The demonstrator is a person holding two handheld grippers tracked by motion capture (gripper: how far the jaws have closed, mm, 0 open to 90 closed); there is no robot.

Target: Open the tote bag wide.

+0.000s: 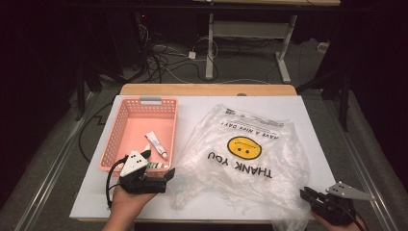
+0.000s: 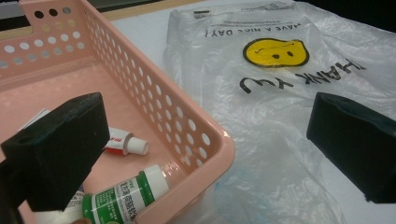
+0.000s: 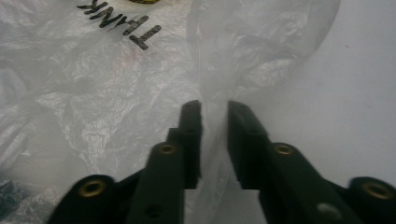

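My right hand-held gripper (image 3: 215,135) has its jaws narrow, a fold of the plastic bag (image 1: 250,159) between them, at the desk's (image 1: 202,103) near right corner. My left hand-held gripper (image 1: 144,179) gapes wide beside the pink basket (image 1: 126,118).

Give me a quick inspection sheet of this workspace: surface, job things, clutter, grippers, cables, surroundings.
Surface: white table, wooden far edge.
Job's things: clear plastic bag printed THANK YOU, spread flat; pink basket beside it holding a white tube and a green-labelled tube.
Clutter: nothing seen.
Grippers: left gripper open at the basket's near corner; right gripper has a fold of the bag between its slightly parted jaws.
Cables: tangled on the floor.
Surroundings: dark room, desk frame behind.
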